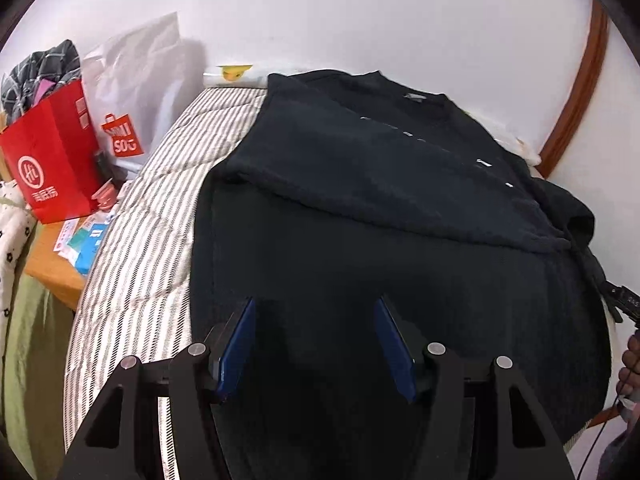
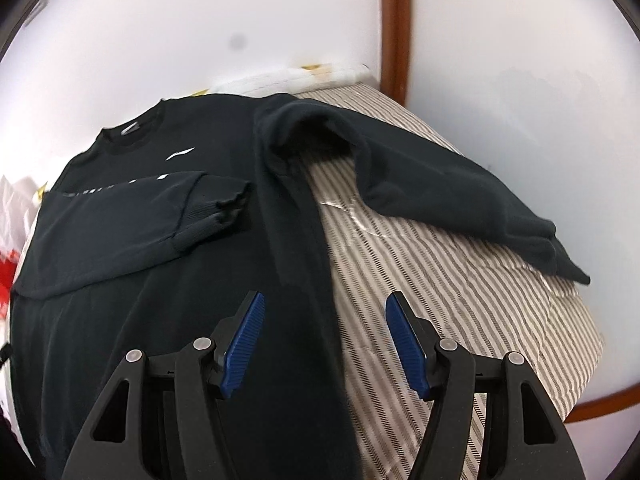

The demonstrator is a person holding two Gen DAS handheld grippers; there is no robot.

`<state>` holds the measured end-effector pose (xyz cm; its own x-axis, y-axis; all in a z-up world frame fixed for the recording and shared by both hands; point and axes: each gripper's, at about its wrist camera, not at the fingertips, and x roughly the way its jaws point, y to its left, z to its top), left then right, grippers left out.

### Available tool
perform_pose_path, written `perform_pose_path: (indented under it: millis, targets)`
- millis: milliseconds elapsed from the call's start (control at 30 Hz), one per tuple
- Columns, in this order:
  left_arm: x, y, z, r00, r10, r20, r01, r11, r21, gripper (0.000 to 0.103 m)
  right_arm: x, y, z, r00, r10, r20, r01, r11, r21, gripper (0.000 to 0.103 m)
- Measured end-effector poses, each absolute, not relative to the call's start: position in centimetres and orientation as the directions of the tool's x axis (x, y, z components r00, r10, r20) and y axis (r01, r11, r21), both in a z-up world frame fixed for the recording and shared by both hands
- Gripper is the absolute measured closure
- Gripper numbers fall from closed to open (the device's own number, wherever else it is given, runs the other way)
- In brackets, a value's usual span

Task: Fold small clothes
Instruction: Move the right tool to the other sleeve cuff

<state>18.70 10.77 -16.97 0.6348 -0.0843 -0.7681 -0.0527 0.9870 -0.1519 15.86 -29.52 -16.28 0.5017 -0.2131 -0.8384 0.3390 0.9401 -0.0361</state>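
On the striped mattress point(image 2: 460, 280) lies the black sweatshirt point(image 1: 360, 208), one sleeve point(image 2: 132, 220) already folded across its chest. Both the left gripper point(image 1: 314, 308) and right gripper point(image 2: 324, 304) hover with jaws apart, holding nothing (no fabric pinched). The outstretched sleeve point(image 2: 460, 192) probably comes next, needing a grasp near its cuff.

A striped mattress point(image 1: 132, 240) is set against a white wall point(image 1: 320, 20); beside the mattress, an orange table point(image 1: 48, 264) is crowded with bags.

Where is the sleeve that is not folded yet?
In the right wrist view, the unfolded sleeve lies stretched out to the right of the black sweater, on the striped mattress.
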Motion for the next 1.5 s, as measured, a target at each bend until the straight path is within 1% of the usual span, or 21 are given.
perform_pose_path:
  millis: [167,400,733,867,1000,1100,1233,1500]
  targets:
    - [18.7,10.3,-16.5,0.646,-0.107,-0.756,-0.032,0.985,-0.167,0.045,15.7,-30.3,-16.5,0.500,-0.193,-0.844,0.344,0.939,-0.011,0.041]
    - [18.9,9.4,-16.5,0.642,-0.094,-0.761,-0.022,0.990,-0.141,0.045,15.7,-30.2,-16.6,0.499,-0.197,-0.844,0.333,0.943,-0.024,0.041]
    - [18.5,8.3,-15.4,0.652,-0.107,-0.751,-0.014,0.988,-0.153,0.045,15.1,-31.6,-16.5,0.505,-0.245,-0.828,0.345,0.936,-0.066,0.041]
    - [18.6,7.8,-14.9,0.650,-0.118,-0.750,-0.013,0.986,-0.166,0.045,15.1,-32.6,-16.5,0.491,-0.294,-0.820,0.357,0.927,-0.119,0.041]
    - [18.7,7.2,-14.6,0.646,-0.114,-0.755,-0.017,0.986,-0.164,0.040,15.0,-33.8,-16.0,0.498,-0.309,-0.810,0.342,0.929,-0.144,0.041]
    - [19.1,6.5,-14.3,0.641,-0.105,-0.760,-0.021,0.988,-0.154,0.040,14.8,-35.0,-15.9,0.492,-0.338,-0.802,0.346,0.922,-0.176,0.041]
    - [19.6,5.4,-13.8,0.639,-0.124,-0.759,-0.017,0.984,-0.175,0.040,14.6,-37.0,-16.1,0.472,-0.372,-0.799,0.362,0.909,-0.209,0.040]
    - [20.2,2.8,-13.0,0.637,-0.148,-0.756,0.021,0.984,-0.175,0.040,14.2,-40.0,-16.8,0.445,-0.365,-0.818,0.400,0.898,-0.182,0.040]
